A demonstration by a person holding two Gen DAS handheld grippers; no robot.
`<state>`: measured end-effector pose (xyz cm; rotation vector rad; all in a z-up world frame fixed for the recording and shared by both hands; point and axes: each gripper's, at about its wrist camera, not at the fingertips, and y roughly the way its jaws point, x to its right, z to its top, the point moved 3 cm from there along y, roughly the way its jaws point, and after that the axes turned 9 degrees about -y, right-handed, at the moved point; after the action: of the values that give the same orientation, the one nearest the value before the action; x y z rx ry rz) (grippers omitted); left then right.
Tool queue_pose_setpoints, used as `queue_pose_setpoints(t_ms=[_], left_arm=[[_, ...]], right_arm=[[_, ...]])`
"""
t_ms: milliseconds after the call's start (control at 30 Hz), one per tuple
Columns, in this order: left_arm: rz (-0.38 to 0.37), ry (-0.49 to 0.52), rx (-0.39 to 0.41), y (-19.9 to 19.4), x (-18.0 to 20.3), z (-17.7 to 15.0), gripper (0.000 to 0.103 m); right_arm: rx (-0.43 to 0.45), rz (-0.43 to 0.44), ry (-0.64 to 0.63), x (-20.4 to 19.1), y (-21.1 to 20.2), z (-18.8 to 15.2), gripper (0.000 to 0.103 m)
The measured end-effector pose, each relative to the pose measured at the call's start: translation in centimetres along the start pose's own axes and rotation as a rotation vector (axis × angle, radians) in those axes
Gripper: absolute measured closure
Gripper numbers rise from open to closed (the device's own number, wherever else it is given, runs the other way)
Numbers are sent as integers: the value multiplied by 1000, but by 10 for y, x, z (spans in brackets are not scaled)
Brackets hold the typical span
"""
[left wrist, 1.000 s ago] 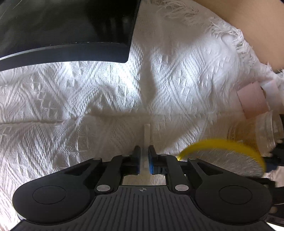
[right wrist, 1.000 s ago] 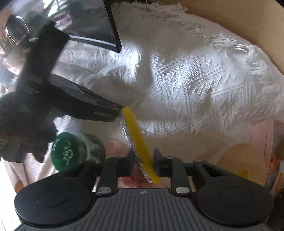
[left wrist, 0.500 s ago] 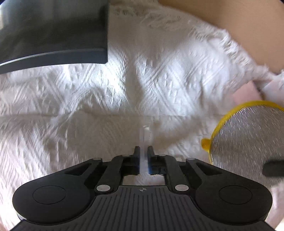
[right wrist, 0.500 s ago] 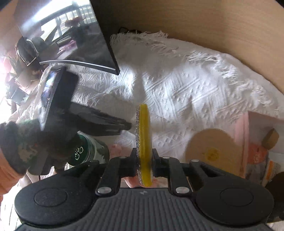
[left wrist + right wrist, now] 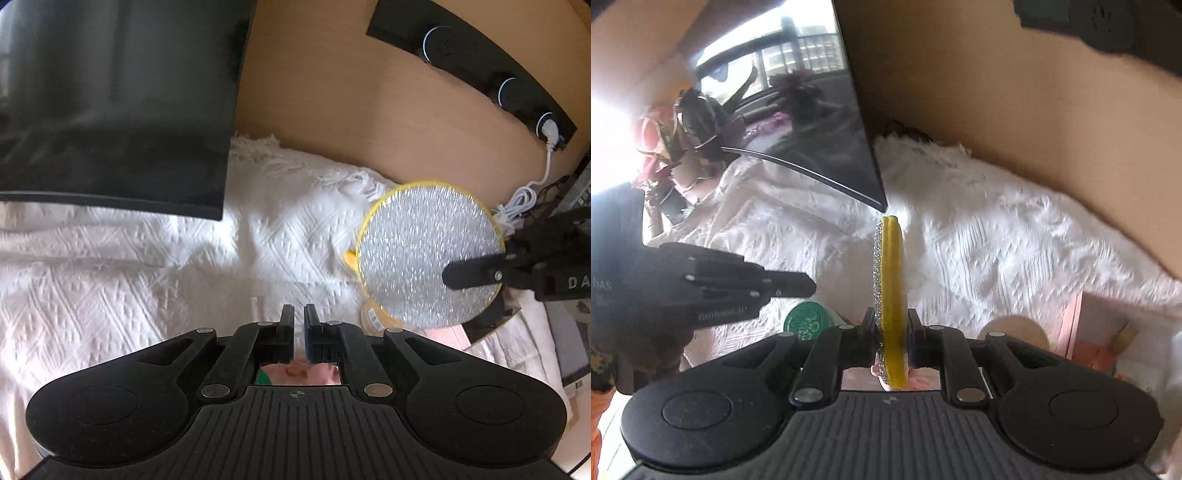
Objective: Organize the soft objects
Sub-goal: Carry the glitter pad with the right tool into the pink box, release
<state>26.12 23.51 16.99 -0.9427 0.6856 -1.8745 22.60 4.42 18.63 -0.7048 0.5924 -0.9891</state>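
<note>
Round yellow scrub pad [image 5: 892, 291], silver-faced, held edge-on at frame center in my right gripper [image 5: 892, 332], jaws clamped across its lower rim. Looks light, squashy, thin; rim grip suits. Left gripper [image 5: 298, 328] at lower center, jaws nearly closed, empty, above white blanket [image 5: 147, 280].

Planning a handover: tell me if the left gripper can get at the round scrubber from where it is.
Probably yes. The round scrubber hangs in the air, clamped in the right gripper; its silver face is turned toward the left gripper, with nothing between them.
</note>
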Motion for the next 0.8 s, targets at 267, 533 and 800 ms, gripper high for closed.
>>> queue_pose_setpoints(t_ms=[267, 533, 800], left_arm=[[101, -103, -163, 100, -19, 10, 88], [223, -92, -291, 185, -44, 14, 84], [212, 20, -359, 204, -20, 5, 56]], right_arm=[[-11, 4, 3, 5, 2, -34, 88], [-66, -16, 69, 20, 32, -71, 88], [-42, -60, 44, 17, 41, -65, 88]])
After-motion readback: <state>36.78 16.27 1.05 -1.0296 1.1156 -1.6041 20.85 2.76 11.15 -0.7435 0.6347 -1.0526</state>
